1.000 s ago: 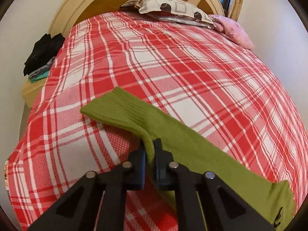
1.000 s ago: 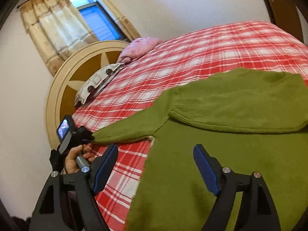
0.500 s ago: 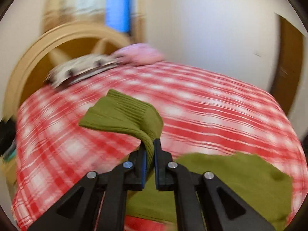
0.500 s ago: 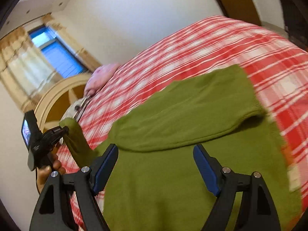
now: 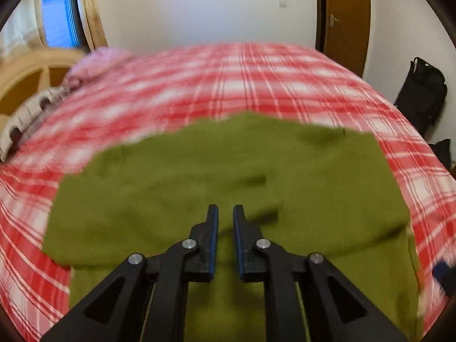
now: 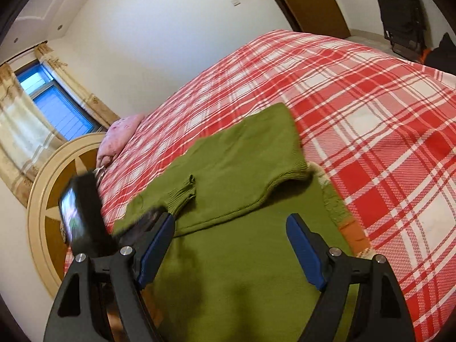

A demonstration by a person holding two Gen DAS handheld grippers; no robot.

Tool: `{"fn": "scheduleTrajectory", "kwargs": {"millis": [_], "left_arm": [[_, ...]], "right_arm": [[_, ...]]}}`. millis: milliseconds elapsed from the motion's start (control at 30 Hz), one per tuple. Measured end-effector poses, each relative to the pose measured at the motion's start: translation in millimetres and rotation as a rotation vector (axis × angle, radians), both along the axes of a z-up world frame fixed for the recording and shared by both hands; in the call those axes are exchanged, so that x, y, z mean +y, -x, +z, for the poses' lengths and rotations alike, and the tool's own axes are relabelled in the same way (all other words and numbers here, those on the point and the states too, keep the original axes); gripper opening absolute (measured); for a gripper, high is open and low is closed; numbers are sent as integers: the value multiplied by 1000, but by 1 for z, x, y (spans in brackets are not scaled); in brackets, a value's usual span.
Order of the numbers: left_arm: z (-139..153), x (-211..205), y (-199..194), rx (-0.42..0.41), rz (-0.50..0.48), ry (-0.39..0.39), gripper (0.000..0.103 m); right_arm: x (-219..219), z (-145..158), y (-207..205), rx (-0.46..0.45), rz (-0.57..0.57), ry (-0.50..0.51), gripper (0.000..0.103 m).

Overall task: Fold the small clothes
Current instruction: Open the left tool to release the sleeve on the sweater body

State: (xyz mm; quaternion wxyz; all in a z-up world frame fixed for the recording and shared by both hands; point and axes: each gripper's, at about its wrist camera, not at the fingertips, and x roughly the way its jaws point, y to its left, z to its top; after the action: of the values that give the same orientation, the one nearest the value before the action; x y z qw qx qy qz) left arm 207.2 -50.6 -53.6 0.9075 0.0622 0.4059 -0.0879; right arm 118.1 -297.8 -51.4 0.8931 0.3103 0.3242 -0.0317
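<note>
Sweater point(image 5: 228, 176): I see it running crosswise, just ahead of both grippers.
Left hand-held gripper point(image 5: 225, 213): slightly parted, empty, nearer.
Right hand-held gripper point(image 6: 230, 228): wide, empty.

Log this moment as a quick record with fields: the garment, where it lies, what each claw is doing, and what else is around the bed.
garment: green knit sweater, both sleeves folded across the body
surface: red plaid bedspread
left claw: slightly open, empty, over the sweater
right claw: wide open, empty, over the sweater's lower part
sleeve cuff: ribbed, lying on the chest
nearby: pink pillow, wooden headboard, window, door
</note>
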Motion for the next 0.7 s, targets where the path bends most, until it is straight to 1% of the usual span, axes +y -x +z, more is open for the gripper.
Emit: {"fn": "scheduleTrajectory", "kwargs": {"millis": [33,67,133,167,200,267,333,367,400,467,533,600,633,667,700], "left_arm": [[-1,2,7,7,4,2,20],[-1,9,12,7,10,-1,28],[3,30,27,-2,29,4,84],[6,45,37,-21,57,23,91],[10,62,47,-51,96,44,93],[12,84,59,-89,140,53,94],[10,104,64,-89,184,24,94],[8,110,64,-85,204,16,94],[6,115,64,-82,221,6,94],[0,123,63,-67,256,-3,93],[-2,130,62,-49,273,25,93],[-5,135,64,-43,284,44,93],[-9,135,63,-38,288,43,93],[-13,135,63,-29,285,35,93],[-16,134,61,-21,282,29,93]], "right_arm": [[0,1,-3,-7,9,-16,81],[1,2,-7,-19,34,-41,81],[5,5,-20,-38,98,-82,81],[9,6,-29,-37,125,-84,81],[14,6,-39,-28,149,-71,81],[31,4,-61,-11,222,-44,81],[55,-3,-89,24,305,30,81],[64,-8,-99,39,329,59,81],[74,-13,-113,61,340,93,81],[86,-24,-131,86,352,119,81],[96,-38,-148,136,321,162,81],[106,-49,-159,164,330,189,81],[113,-49,-160,157,333,244,80],[120,-48,-162,149,351,307,76],[127,-48,-162,153,370,348,55]]}}
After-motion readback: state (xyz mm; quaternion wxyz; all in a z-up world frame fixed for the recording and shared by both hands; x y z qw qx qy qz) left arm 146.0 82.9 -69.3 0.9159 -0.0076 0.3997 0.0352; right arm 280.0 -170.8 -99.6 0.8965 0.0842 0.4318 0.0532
